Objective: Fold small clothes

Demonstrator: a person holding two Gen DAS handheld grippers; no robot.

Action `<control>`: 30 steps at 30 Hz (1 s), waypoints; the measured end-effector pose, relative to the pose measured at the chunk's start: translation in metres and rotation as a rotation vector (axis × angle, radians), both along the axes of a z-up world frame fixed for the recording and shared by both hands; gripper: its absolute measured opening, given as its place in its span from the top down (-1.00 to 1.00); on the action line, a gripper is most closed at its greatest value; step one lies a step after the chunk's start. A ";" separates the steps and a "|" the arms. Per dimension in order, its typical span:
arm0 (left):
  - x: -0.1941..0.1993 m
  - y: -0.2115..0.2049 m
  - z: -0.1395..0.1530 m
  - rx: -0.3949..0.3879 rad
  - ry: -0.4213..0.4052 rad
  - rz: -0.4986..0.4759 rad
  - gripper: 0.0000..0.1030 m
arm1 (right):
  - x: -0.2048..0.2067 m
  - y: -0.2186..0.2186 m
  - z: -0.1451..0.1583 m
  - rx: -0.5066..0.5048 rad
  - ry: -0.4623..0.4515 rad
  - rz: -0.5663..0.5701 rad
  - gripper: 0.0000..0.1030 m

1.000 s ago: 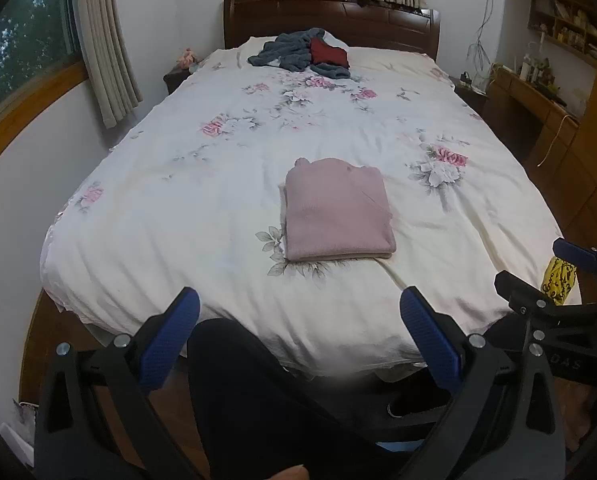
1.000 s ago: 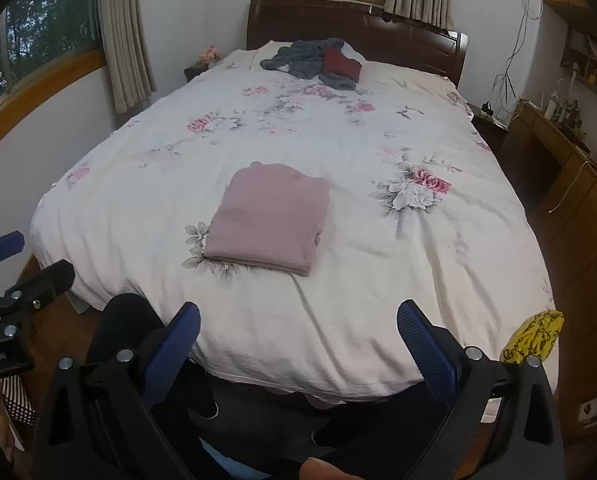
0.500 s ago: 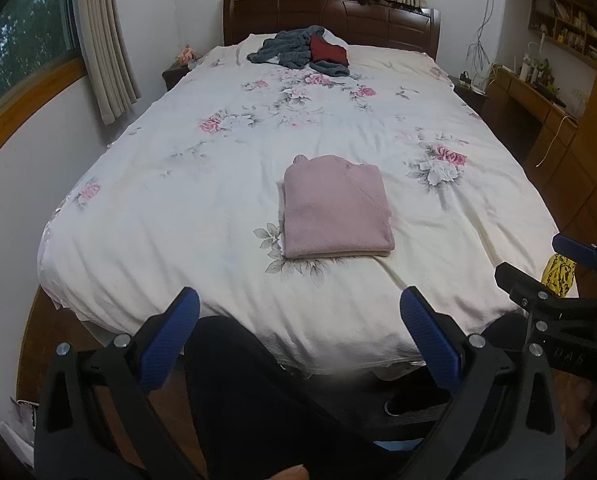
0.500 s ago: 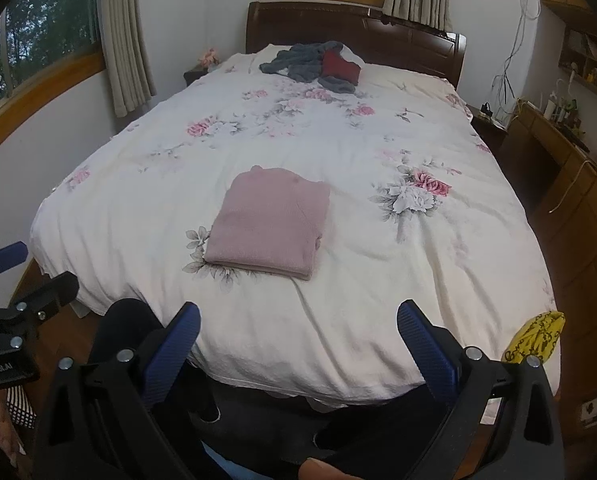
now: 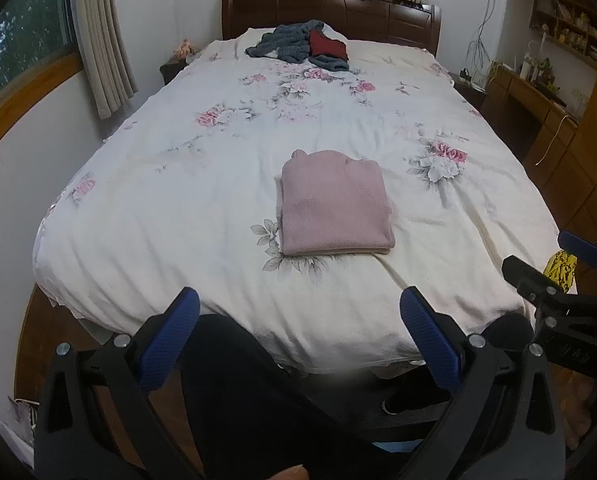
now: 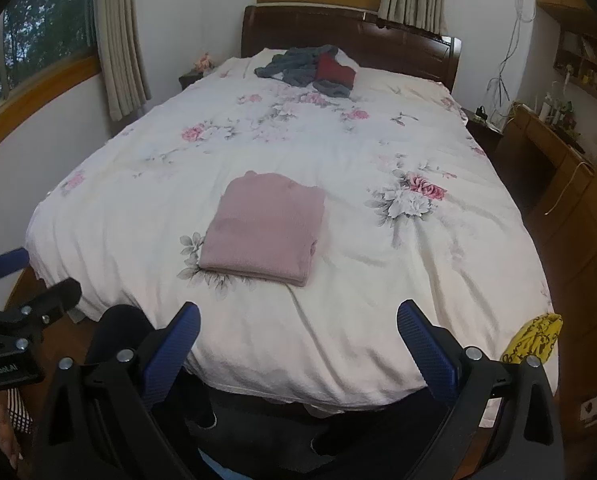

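Two grippers are hanging off the foot of the bed (image 5: 146,208), both with blue fingers spread wide and holding nothing: the left gripper (image 5: 298,316) and the right gripper (image 6: 298,322). A pink garment (image 5: 332,204), folded into a neat rectangle, is lying on the bed's floral cover near the foot end, well clear of both grippers. A grey heap (image 5: 288,44) with a red piece (image 5: 326,46) on it is sitting far off at the headboard (image 6: 398,48) end. A yellow item (image 6: 532,338) is lying at the bed's right foot corner, partly cut off by the right gripper's frame. Dark trouser legs (image 5: 238,392) are filling the gap between the grippers and the bed, hiding the floor there. Curtains (image 5: 102,40) are hanging left of the bed, and a desk (image 6: 550,148) is standing to its right; the small things on it are too blurred to make out.
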State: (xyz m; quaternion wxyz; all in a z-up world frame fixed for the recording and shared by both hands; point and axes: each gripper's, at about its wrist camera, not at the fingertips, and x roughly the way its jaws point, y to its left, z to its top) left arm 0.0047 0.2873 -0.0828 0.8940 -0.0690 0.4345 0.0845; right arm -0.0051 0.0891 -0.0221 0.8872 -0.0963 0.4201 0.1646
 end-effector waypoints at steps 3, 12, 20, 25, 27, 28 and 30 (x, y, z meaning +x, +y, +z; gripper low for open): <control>0.002 0.002 0.000 -0.001 0.000 -0.002 -0.93 | 0.002 -0.001 0.000 0.004 -0.003 -0.010 -0.92; 0.006 0.004 -0.001 -0.003 0.001 -0.005 -0.93 | 0.003 0.003 -0.002 0.004 0.002 -0.005 -0.92; 0.011 0.009 -0.004 -0.007 0.007 -0.001 -0.93 | 0.006 0.005 -0.003 0.002 0.011 -0.002 -0.92; 0.018 0.012 -0.006 -0.009 0.018 -0.006 -0.93 | 0.011 0.006 -0.005 -0.001 0.017 0.001 -0.92; 0.021 0.014 -0.006 -0.008 0.022 -0.009 -0.93 | 0.013 0.006 -0.006 -0.002 0.019 0.002 -0.92; 0.021 0.014 -0.006 -0.008 0.022 -0.009 -0.93 | 0.014 0.006 -0.006 -0.001 0.021 0.003 -0.92; 0.022 0.015 -0.006 -0.006 0.021 -0.011 -0.93 | 0.015 0.006 -0.006 0.000 0.021 0.003 -0.92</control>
